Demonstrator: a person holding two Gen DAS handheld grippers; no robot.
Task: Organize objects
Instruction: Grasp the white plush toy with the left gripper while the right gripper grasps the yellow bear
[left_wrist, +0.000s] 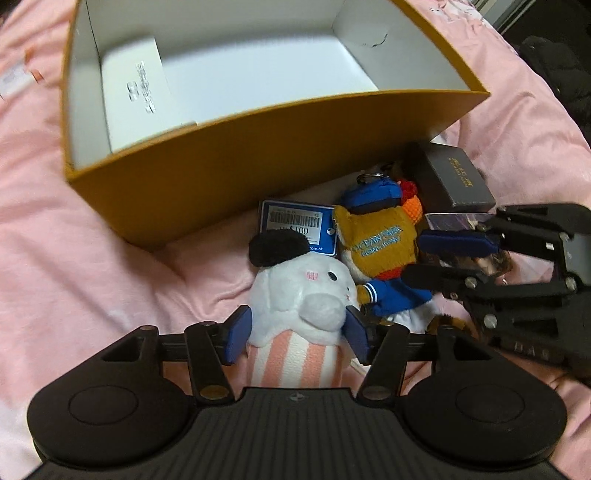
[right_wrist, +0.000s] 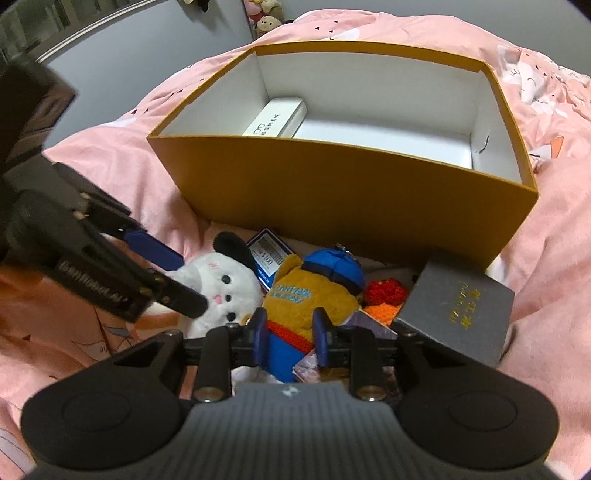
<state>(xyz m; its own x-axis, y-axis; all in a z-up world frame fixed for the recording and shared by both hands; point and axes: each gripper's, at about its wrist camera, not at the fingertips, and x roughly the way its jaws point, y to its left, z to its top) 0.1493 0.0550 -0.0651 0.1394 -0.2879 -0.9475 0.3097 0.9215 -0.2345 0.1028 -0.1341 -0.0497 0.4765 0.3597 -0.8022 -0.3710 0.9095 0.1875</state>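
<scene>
A white plush (left_wrist: 299, 291) with a black ear and a pink-striped body lies on the pink bedding. My left gripper (left_wrist: 297, 332) stands open, one blue pad on each side of the plush. Beside it lies a brown plush (right_wrist: 306, 299) in a blue cap and an orange shirt. My right gripper (right_wrist: 290, 332) is open around its lower body. The left gripper (right_wrist: 188, 282) reaches in from the left over the white plush's (right_wrist: 221, 291) face. An open yellow box (right_wrist: 332, 192) stands just behind the toys, holding a white carton (right_wrist: 277, 118).
A blue barcode card (left_wrist: 295, 225) lies against the box wall. A dark grey case with gold lettering (right_wrist: 458, 310) leans at the right. Red and orange knitted pieces (right_wrist: 384, 295) sit between it and the brown plush. Pink bedding (left_wrist: 92, 258) surrounds everything.
</scene>
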